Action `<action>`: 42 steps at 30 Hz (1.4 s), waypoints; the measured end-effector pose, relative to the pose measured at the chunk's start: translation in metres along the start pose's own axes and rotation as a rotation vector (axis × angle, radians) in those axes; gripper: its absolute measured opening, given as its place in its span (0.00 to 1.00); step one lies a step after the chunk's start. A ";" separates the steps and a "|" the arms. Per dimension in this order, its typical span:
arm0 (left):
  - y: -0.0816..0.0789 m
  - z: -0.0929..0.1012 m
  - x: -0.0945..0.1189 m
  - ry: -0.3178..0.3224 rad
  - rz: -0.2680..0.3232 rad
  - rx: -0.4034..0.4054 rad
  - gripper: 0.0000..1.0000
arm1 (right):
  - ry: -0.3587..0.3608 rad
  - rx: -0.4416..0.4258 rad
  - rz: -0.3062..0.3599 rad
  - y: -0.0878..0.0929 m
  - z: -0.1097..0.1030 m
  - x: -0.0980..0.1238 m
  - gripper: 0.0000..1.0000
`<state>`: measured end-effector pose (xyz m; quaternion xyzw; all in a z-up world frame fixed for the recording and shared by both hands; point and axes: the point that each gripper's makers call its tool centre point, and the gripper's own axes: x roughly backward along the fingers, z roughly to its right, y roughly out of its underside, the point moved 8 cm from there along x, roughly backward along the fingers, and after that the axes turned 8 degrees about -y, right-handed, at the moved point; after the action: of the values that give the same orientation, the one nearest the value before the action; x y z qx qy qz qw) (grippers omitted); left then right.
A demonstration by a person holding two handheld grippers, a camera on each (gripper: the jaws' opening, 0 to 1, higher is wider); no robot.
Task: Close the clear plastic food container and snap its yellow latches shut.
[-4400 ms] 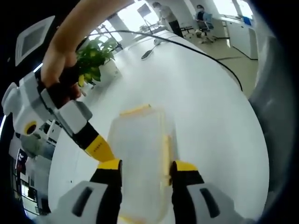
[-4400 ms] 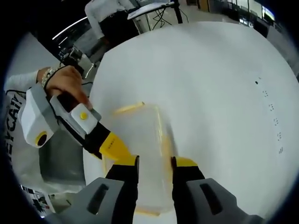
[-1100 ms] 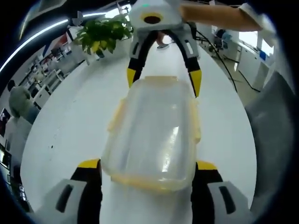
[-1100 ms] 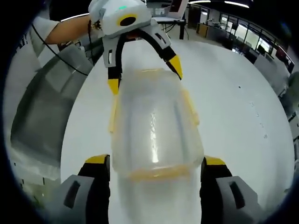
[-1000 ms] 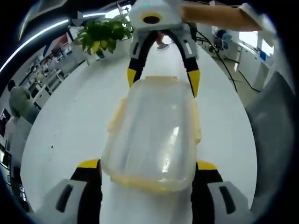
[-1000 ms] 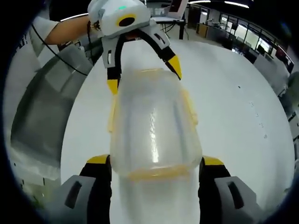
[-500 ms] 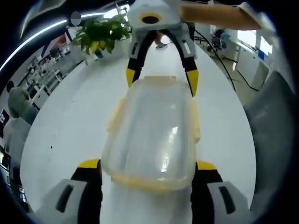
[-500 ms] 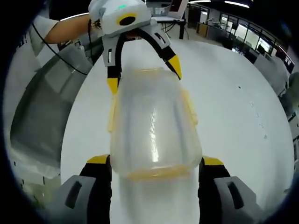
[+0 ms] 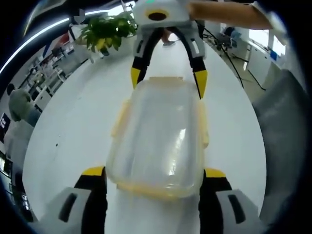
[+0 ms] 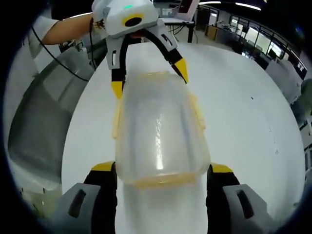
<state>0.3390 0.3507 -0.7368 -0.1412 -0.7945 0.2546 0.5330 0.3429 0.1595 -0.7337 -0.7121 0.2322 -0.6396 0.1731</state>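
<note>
Left gripper: jaws spread wide, one on each side of the container's near end. Container lies lid on, lengthwise on the white table, yellow latches along its edges. Right gripper straddles the far end, jaws likewise apart. Plant stands beyond, far left.

Right gripper view: right gripper, container, left gripper, table.

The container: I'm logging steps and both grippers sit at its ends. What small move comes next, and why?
Probably close the left gripper inward on the near end latch. The lid looks seated on the container, and open jaws straddle both ends, the right gripper opposite, so squeezing should snap that latch down.
</note>
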 end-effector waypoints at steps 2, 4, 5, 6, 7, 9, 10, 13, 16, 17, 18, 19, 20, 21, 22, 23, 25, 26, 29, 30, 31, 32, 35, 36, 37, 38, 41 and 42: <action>0.005 -0.001 0.003 -0.002 -0.004 0.001 0.75 | 0.001 0.002 0.001 -0.004 -0.001 -0.003 0.72; 0.009 -0.001 0.005 -0.003 -0.006 0.003 0.75 | 0.001 0.003 0.004 -0.008 -0.001 -0.006 0.72; 0.012 -0.002 0.007 -0.004 -0.006 0.003 0.75 | 0.001 0.005 0.005 -0.010 -0.002 -0.007 0.72; 0.015 -0.001 0.009 -0.005 -0.006 0.005 0.75 | 0.000 0.006 0.006 -0.013 -0.003 -0.010 0.72; 0.017 -0.001 0.011 -0.006 -0.007 0.006 0.74 | 0.000 0.008 0.006 -0.015 -0.003 -0.011 0.72; 0.022 -0.001 0.015 -0.009 -0.014 0.007 0.74 | -0.002 0.012 0.004 -0.021 -0.005 -0.015 0.72; 0.024 -0.001 0.016 -0.009 -0.019 0.006 0.74 | -0.002 0.012 0.005 -0.023 -0.005 -0.016 0.72; 0.032 -0.002 0.022 -0.005 -0.032 -0.003 0.74 | 0.000 0.010 0.011 -0.031 -0.009 -0.022 0.72; 0.038 -0.002 0.027 -0.001 -0.040 -0.011 0.74 | 0.003 0.007 0.020 -0.037 -0.013 -0.027 0.72; 0.041 -0.002 0.029 0.000 -0.041 -0.014 0.74 | 0.005 0.005 0.023 -0.039 -0.015 -0.028 0.72; 0.043 -0.002 0.030 0.001 -0.041 -0.015 0.74 | 0.005 0.004 0.025 -0.040 -0.016 -0.029 0.72; 0.044 -0.002 0.032 0.002 -0.040 -0.016 0.74 | 0.006 0.003 0.027 -0.041 -0.017 -0.030 0.72; 0.045 -0.002 0.033 0.003 -0.039 -0.017 0.74 | 0.006 0.002 0.028 -0.042 -0.017 -0.031 0.72; 0.047 -0.002 0.034 0.003 -0.037 -0.016 0.74 | 0.007 0.001 0.028 -0.044 -0.018 -0.032 0.72; 0.048 -0.002 0.035 0.003 -0.035 -0.016 0.74 | 0.008 0.000 0.027 -0.045 -0.019 -0.033 0.72; 0.050 -0.002 0.037 0.004 -0.031 -0.015 0.74 | 0.009 0.000 0.024 -0.047 -0.019 -0.033 0.72; 0.053 -0.002 0.039 0.004 -0.022 -0.012 0.74 | 0.011 -0.001 0.020 -0.050 -0.021 -0.035 0.71; 0.054 -0.002 0.040 0.005 -0.016 -0.010 0.74 | 0.013 -0.003 0.020 -0.051 -0.022 -0.035 0.71; 0.057 -0.003 0.043 0.006 -0.009 -0.008 0.74 | 0.015 -0.004 0.021 -0.054 -0.023 -0.037 0.71; 0.058 -0.003 0.044 0.006 -0.006 -0.008 0.74 | 0.016 -0.006 0.020 -0.055 -0.023 -0.038 0.71; 0.059 -0.004 0.044 0.007 -0.005 -0.008 0.74 | 0.017 -0.007 0.020 -0.056 -0.023 -0.038 0.71; 0.059 -0.004 0.044 0.007 -0.004 -0.009 0.74 | 0.019 -0.009 0.020 -0.056 -0.023 -0.038 0.71; 0.059 -0.005 0.044 0.009 0.004 -0.009 0.74 | 0.022 -0.012 0.017 -0.057 -0.023 -0.037 0.71; 0.059 -0.006 0.044 0.010 0.008 -0.008 0.74 | 0.022 -0.013 0.017 -0.056 -0.023 -0.037 0.71; 0.059 -0.006 0.044 0.011 0.012 -0.006 0.74 | 0.022 -0.016 0.016 -0.056 -0.022 -0.037 0.71; 0.059 -0.007 0.044 0.012 0.017 -0.005 0.74 | 0.023 -0.017 0.017 -0.057 -0.022 -0.037 0.71; 0.059 -0.009 0.043 0.015 0.026 -0.004 0.74 | 0.025 -0.020 0.015 -0.057 -0.020 -0.037 0.71; 0.059 -0.010 0.042 0.015 0.026 -0.005 0.74 | 0.025 -0.021 0.015 -0.057 -0.019 -0.037 0.71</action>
<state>0.3291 0.4237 -0.7338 -0.1549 -0.7892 0.2584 0.5352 0.3271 0.2281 -0.7308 -0.7041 0.2462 -0.6446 0.1675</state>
